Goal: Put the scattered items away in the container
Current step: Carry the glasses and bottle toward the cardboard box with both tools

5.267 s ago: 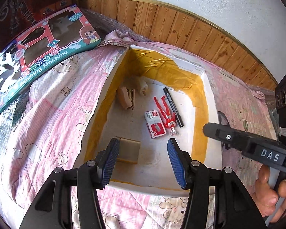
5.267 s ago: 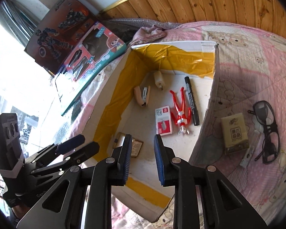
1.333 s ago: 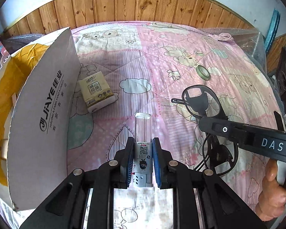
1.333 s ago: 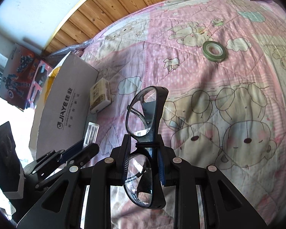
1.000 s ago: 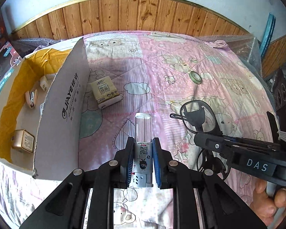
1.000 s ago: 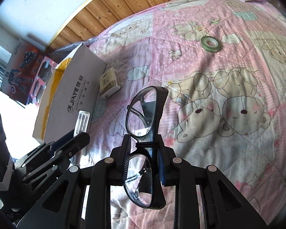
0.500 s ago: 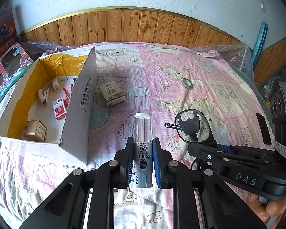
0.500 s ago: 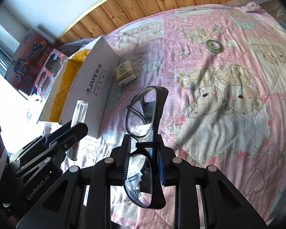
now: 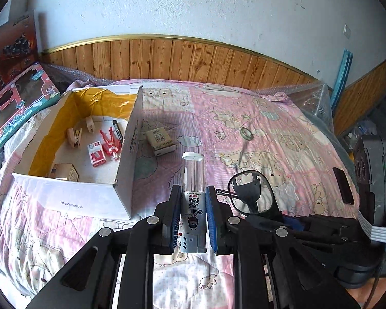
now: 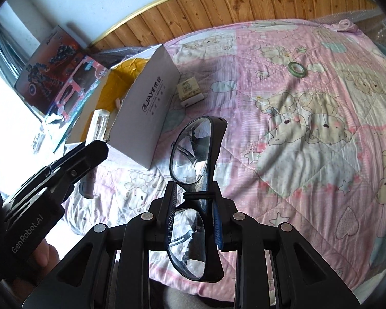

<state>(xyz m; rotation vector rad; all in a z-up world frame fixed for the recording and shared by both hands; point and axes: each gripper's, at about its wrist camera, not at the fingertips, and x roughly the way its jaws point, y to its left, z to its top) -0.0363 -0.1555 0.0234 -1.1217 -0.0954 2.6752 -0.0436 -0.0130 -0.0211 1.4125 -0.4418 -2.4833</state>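
Observation:
My left gripper is shut on a clear-topped tube with a printed label, held upright above the pink bedspread. My right gripper is shut on black-framed glasses, gripped at the bridge; the glasses also show just right of the tube. The open cardboard box sits ahead and to the left. Inside it lie a red figure, a stapler, a staple pack, a marker and a small brown box. Both grippers hang short of the box.
A tissue pack lies on the bedspread against the box's right wall, and a green tape roll lies farther right. A dark flat item rests near the bed's right side. Toy boxes lean at the left, below the wood-panelled wall.
Both grippers have pulled up and back from the bedspread, still holding the tube and the glasses. The box has come into fuller view on the left, its inside now showing.

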